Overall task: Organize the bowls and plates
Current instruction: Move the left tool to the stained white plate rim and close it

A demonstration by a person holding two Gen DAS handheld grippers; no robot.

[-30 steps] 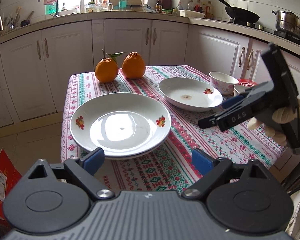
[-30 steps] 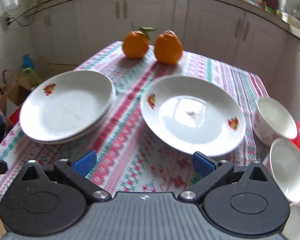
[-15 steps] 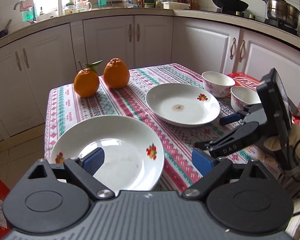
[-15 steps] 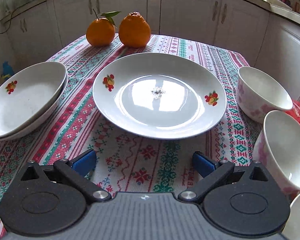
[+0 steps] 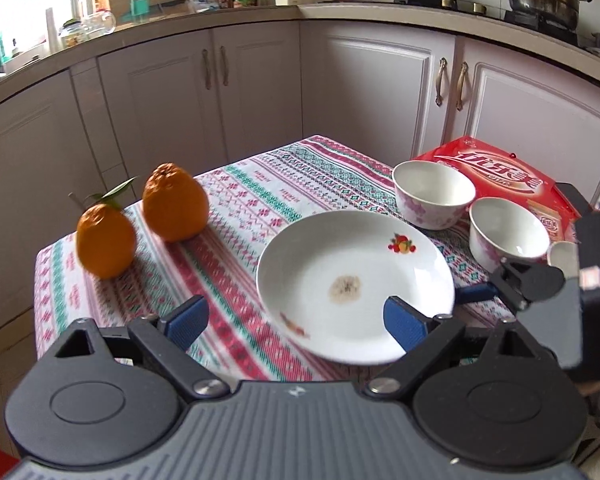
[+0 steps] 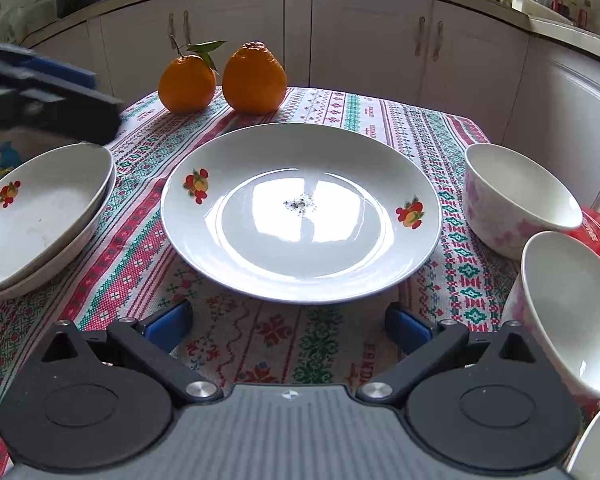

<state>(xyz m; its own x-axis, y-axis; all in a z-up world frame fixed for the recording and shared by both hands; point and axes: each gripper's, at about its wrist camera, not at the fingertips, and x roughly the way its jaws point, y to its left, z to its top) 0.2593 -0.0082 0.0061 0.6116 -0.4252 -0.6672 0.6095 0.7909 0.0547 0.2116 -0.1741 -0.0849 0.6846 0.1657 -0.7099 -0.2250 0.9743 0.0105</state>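
Note:
A single white plate with fruit prints (image 6: 300, 216) lies mid-table with a small dark speck at its centre. My right gripper (image 6: 288, 324) hangs open just before its near rim, nothing between the pads. Two more such plates sit stacked (image 6: 40, 216) at the left. Pink-flowered bowls (image 6: 516, 200) (image 6: 572, 312) stand at the right. In the left wrist view my left gripper (image 5: 296, 320) is open above the single plate's (image 5: 356, 284) near-left edge, holding nothing. A finger of the right gripper (image 5: 476, 293) shows by that plate's right rim.
Two oranges (image 6: 224, 78) stand at the table's far end. A red packet (image 5: 500, 172) lies under and behind the bowls (image 5: 434, 192). A third bowl's rim (image 6: 596, 440) shows at the bottom right. White cabinets (image 6: 364, 32) ring the patterned tablecloth (image 6: 260, 340).
My left gripper has swung right, away from the stacked plates and toward the single plate. The right gripper dropped low before the single plate, then held still. Both stay open.

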